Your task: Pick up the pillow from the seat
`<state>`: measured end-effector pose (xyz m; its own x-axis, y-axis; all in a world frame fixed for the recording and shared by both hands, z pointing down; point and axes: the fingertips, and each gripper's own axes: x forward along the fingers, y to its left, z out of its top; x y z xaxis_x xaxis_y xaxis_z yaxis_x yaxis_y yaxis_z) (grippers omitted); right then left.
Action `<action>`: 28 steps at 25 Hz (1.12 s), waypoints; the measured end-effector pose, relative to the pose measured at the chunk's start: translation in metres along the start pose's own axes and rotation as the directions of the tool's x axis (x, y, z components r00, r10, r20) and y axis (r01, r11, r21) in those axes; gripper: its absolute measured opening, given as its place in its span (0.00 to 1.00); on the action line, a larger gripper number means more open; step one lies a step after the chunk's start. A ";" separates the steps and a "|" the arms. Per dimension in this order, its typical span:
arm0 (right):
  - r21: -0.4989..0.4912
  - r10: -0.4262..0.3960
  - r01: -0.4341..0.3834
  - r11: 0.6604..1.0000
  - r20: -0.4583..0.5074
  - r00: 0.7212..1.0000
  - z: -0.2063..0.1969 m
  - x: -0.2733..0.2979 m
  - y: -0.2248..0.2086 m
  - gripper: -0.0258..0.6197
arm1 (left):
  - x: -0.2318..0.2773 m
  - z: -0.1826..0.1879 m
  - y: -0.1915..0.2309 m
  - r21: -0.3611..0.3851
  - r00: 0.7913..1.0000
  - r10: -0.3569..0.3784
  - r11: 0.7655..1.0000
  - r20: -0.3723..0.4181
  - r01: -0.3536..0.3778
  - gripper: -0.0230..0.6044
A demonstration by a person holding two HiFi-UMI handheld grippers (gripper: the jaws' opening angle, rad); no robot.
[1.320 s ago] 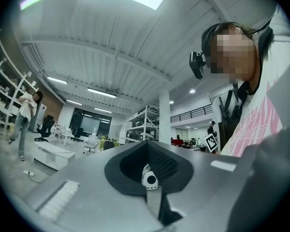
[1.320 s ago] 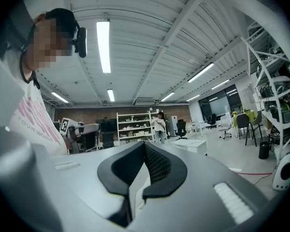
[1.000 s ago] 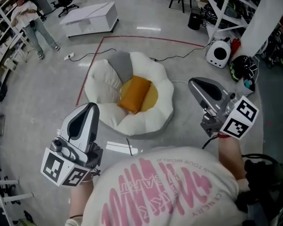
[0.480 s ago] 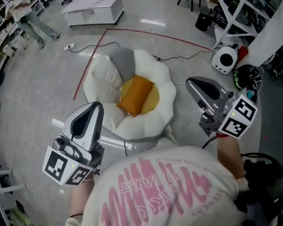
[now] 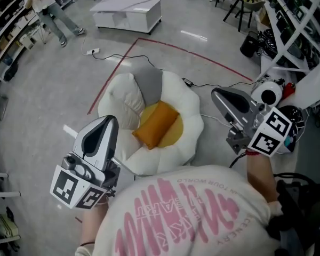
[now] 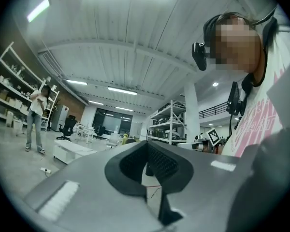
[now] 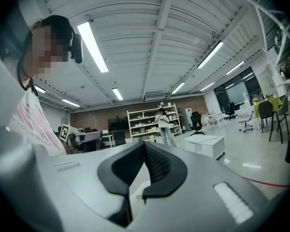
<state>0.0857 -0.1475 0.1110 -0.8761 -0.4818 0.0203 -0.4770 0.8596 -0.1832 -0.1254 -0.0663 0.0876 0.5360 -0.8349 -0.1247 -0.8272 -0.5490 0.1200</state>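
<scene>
Orange rectangular fabric pillow (image 5: 156, 125) lies cradled in the hollow of the white petal-shaped cushioned seat (image 5: 122, 97). It sits ahead of and between the left gripper (image 5: 111, 121) and the right gripper (image 5: 217, 94). Both are empty with jaws together, flanking it, probably for a two-sided approach.

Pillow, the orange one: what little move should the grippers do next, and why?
Probably lower the left gripper and right gripper toward the pillow and open their jaws. Both are shut and empty, apart from it, and the pillow lies untouched on the seat.
</scene>
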 end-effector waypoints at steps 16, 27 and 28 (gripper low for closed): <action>0.089 0.183 -0.175 0.981 -0.094 0.979 -0.010 0.059 -0.126 0.05 | 0.096 -0.035 0.039 -0.043 0.972 0.226 0.973 -0.058 -0.229 0.07; 0.347 0.229 -0.161 0.924 -0.164 0.959 -0.106 0.106 -0.160 0.05 | 0.105 -0.107 0.070 -0.040 0.951 0.255 0.963 -0.173 -0.265 0.06; 0.362 0.228 -0.150 0.920 -0.184 0.956 -0.120 0.109 -0.161 0.05 | 0.104 -0.120 0.079 -0.051 0.949 0.256 0.962 -0.183 -0.269 0.06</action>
<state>0.0581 -0.3179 0.2604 -0.9594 -0.2336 0.1584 -0.2822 0.8014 -0.5274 -0.1146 -0.2012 0.2020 0.3283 -0.9401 0.0922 -0.9312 -0.3057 0.1988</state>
